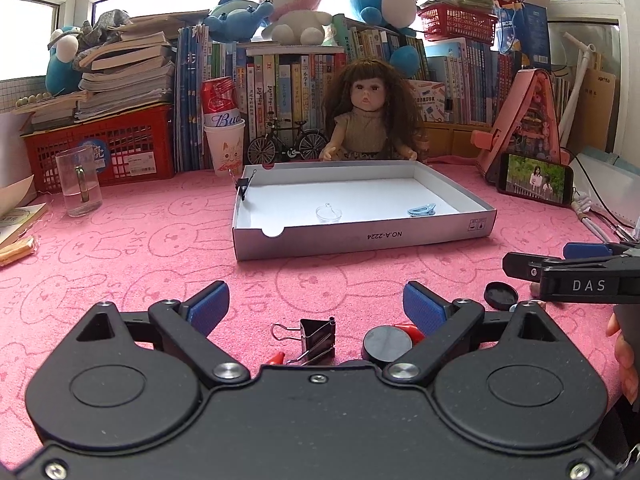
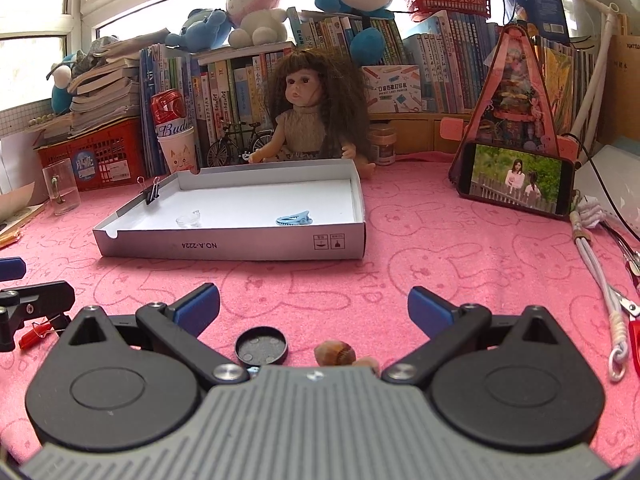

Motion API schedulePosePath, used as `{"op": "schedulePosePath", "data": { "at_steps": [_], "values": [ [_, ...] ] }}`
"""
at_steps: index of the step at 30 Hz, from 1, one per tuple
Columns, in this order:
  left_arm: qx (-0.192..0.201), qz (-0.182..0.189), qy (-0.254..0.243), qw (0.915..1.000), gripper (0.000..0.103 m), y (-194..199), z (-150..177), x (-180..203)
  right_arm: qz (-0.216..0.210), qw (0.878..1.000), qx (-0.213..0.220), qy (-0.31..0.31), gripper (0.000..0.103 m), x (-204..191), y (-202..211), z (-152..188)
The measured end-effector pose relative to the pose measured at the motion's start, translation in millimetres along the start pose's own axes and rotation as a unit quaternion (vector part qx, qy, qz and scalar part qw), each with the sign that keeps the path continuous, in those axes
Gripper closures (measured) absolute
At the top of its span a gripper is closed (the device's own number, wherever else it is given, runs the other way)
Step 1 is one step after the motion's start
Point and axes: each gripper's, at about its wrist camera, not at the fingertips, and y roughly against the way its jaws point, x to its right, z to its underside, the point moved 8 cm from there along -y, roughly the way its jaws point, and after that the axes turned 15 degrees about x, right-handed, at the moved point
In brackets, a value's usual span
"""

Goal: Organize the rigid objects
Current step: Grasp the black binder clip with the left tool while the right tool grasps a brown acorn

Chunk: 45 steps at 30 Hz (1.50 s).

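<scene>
A shallow white box lid (image 1: 360, 240) (image 2: 240, 246) lies on the pink cloth. Inside it are a clear glass piece (image 1: 329, 213) (image 2: 189, 220) and a blue hair clip (image 1: 421, 210) (image 2: 293, 219); a black binder clip (image 1: 243, 188) (image 2: 152, 193) grips its left wall. My left gripper (image 1: 316, 306) is open above a black binder clip (image 1: 317, 338), a black round disc (image 1: 387, 345) and red bits (image 1: 412, 331). My right gripper (image 2: 314, 308) is open above a black round cap (image 2: 261, 346) and a brown shell (image 2: 335, 353). Nothing sits between either pair of pads.
A doll (image 1: 370, 120), a toy bicycle (image 1: 286, 144), a cup with a can (image 1: 224, 148), a glass (image 1: 78, 180) and red baskets stand behind the box before rows of books. A phone (image 2: 518, 184) leans at right, white cords (image 2: 596, 272) beside it.
</scene>
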Motion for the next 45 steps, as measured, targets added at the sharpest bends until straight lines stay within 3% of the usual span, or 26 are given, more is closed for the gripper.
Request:
{"op": "schedulePosePath", "data": {
  "at_steps": [13, 19, 23, 27, 32, 35, 45],
  "values": [
    [-0.006, -0.002, 0.023, 0.9997, 0.049, 12, 9, -7, 0.027, 0.999, 0.016, 0.013, 0.015, 14, 18, 10],
    [-0.009, -0.002, 0.024, 0.9997, 0.055, 7, 13, -1, 0.03, 0.999, 0.014, 0.031, 0.027, 14, 22, 14],
    [-0.019, 0.001, 0.03, 0.9994, 0.059, 1, 16, 1, 0.036, 0.999, 0.011, 0.037, 0.041, 16, 23, 17],
    [-0.027, 0.001, 0.035, 0.999, 0.073, -3, 21, 3, 0.031, 0.998, 0.019, 0.051, 0.048, 11, 23, 14],
    [-0.025, -0.007, 0.027, 0.9993, 0.077, -7, 23, 4, 0.016, 0.996, 0.022, 0.083, 0.057, -4, 21, 15],
    [-0.024, -0.008, 0.024, 0.9994, 0.078, -8, 23, 3, 0.01, 0.996, 0.012, 0.091, 0.075, -9, 19, 18],
    [-0.021, -0.021, 0.009, 0.9995, 0.078, -17, 26, 0, 0.01, 0.991, -0.012, 0.134, 0.076, -15, 4, 24]
  ]
}}
